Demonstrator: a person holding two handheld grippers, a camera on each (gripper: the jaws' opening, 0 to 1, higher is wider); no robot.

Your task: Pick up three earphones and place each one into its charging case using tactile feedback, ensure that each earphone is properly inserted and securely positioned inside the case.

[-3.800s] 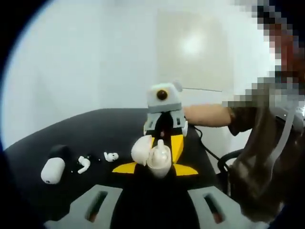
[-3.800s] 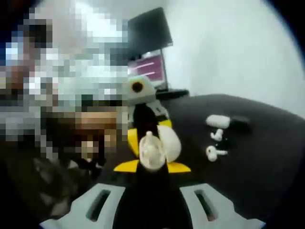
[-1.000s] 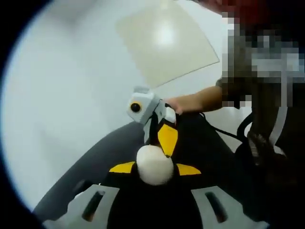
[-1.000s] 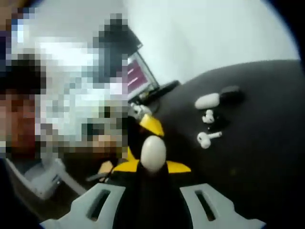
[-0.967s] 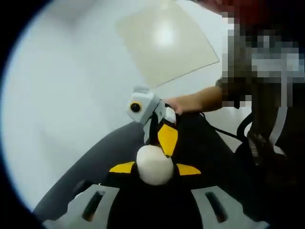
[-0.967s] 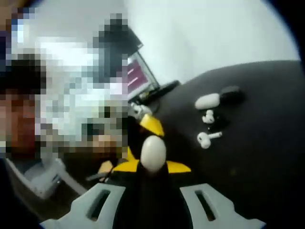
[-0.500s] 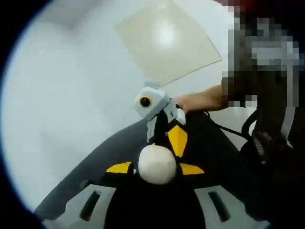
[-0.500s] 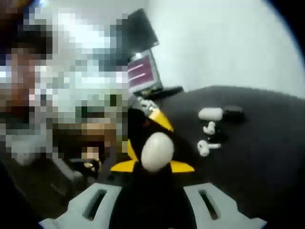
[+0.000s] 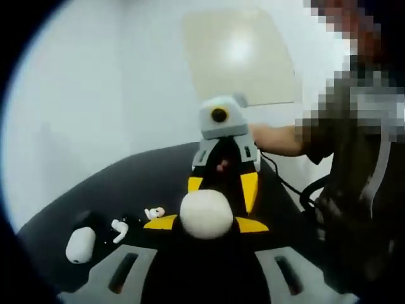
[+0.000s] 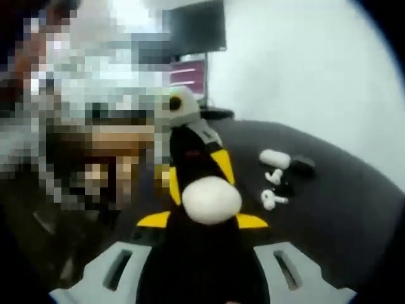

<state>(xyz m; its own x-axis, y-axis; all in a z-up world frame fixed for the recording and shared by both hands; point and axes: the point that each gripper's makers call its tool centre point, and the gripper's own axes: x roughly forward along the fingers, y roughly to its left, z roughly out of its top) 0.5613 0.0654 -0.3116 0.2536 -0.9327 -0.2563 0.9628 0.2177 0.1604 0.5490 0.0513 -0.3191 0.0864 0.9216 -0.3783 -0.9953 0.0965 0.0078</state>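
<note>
Held up between the two grippers above the black table (image 9: 136, 180), a smooth white rounded closed charging case (image 9: 206, 214) is seen at the middle of both views. In the left gripper view, the left gripper (image 9: 205, 223) is shown with its yellow-tipped fingers (image 9: 159, 222) clamped on either side of the case, while the right gripper (image 9: 223, 183) reaches in from the far side, its own yellow fingers set against the case; whether these are squeezing it or merely touching cannot be told. In the right gripper view the same case (image 10: 211, 199) is seen between the right gripper's fingertips (image 10: 154, 219), with the left gripper (image 10: 196, 170) coming in from behind it.

On the table, well apart from the held case, a second white pill-shaped charging case (image 9: 80, 244) is lain flat, with a small black object (image 9: 83, 217) just beside it. Two loose white stemmed earphones (image 9: 118, 229) are lain near that case, one (image 9: 154, 213) closer to the grippers. A person's bare forearm (image 9: 277, 139) is seen behind the right gripper. A dark monitor (image 10: 195, 30) is stood behind the table in the right gripper view.
</note>
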